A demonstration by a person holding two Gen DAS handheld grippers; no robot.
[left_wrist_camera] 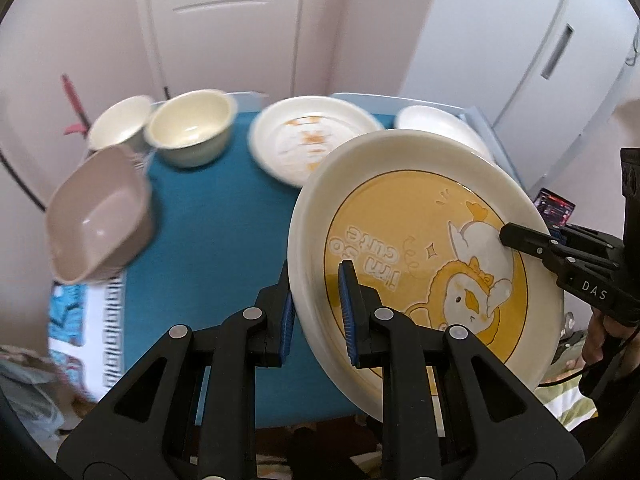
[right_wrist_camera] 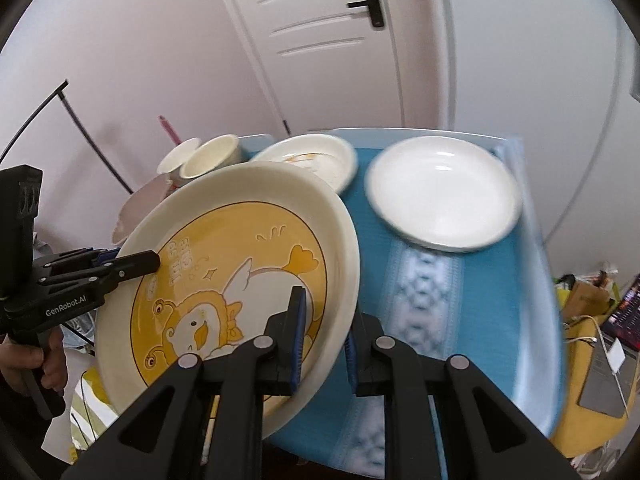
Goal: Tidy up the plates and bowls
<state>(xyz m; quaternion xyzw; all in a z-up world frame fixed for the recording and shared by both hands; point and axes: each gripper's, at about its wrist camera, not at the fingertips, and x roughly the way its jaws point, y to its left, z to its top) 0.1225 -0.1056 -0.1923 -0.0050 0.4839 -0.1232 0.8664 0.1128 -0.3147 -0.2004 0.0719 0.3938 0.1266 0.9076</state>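
A cream plate with a yellow cartoon centre (left_wrist_camera: 420,248) is held tilted above the blue table (left_wrist_camera: 208,216); it also shows in the right wrist view (right_wrist_camera: 224,280). My left gripper (left_wrist_camera: 318,312) is shut on its near rim. My right gripper (right_wrist_camera: 322,344) is shut on its opposite rim, and its finger (left_wrist_camera: 520,236) reaches in from the right in the left wrist view. On the table stand a patterned white plate (left_wrist_camera: 312,136), a plain white plate (right_wrist_camera: 444,196), two cream bowls (left_wrist_camera: 192,128) (left_wrist_camera: 120,120) and a pinkish-brown square bowl (left_wrist_camera: 100,216).
A white door (right_wrist_camera: 332,40) and pale walls stand behind the table. A patterned cloth strip (right_wrist_camera: 424,292) lies along the table. A laptop (right_wrist_camera: 624,316) and clutter lie on the floor to the right. Bags lie at lower left (left_wrist_camera: 28,392).
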